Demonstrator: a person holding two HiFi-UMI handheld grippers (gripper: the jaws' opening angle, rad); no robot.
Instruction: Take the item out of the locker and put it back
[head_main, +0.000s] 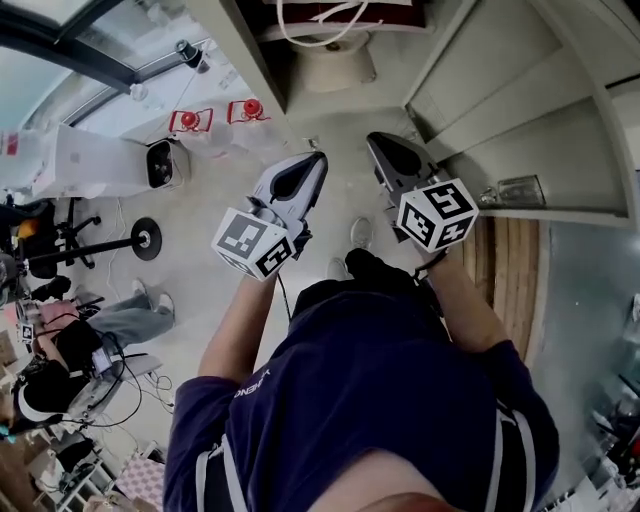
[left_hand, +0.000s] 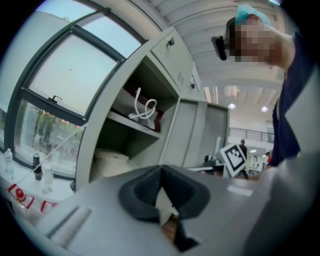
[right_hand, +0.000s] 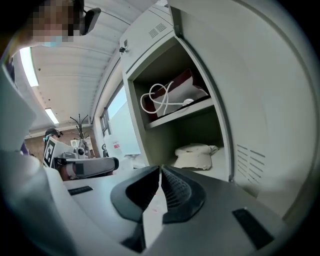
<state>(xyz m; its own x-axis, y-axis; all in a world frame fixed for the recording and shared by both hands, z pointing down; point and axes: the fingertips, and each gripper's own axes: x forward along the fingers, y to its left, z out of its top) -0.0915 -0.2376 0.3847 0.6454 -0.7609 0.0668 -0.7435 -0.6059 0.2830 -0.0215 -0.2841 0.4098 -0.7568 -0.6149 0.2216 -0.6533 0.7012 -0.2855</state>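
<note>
Fingers of the left gripper (left_hand: 161, 169) and the right gripper (right_hand: 160, 171) are pressed together, with nothing between them. The bag (right_hand: 177, 95), its white cord handles looped, sits on the upper shelf (right_hand: 182, 115) at upper centre of the right gripper view. A white bundle (right_hand: 195, 154) lies on the lower shelf (right_hand: 220, 162) below it. The locker (right_hand: 134, 125) stands open, its door (right_hand: 260, 90) filling the frame's right. Nothing is out, so taking out and returning both look left to do. Which item is meant I cannot tell.

Left hand-held gripper (head_main: 318, 160) closed, right hand-held gripper (head_main: 375, 141) closed, both empty
</note>
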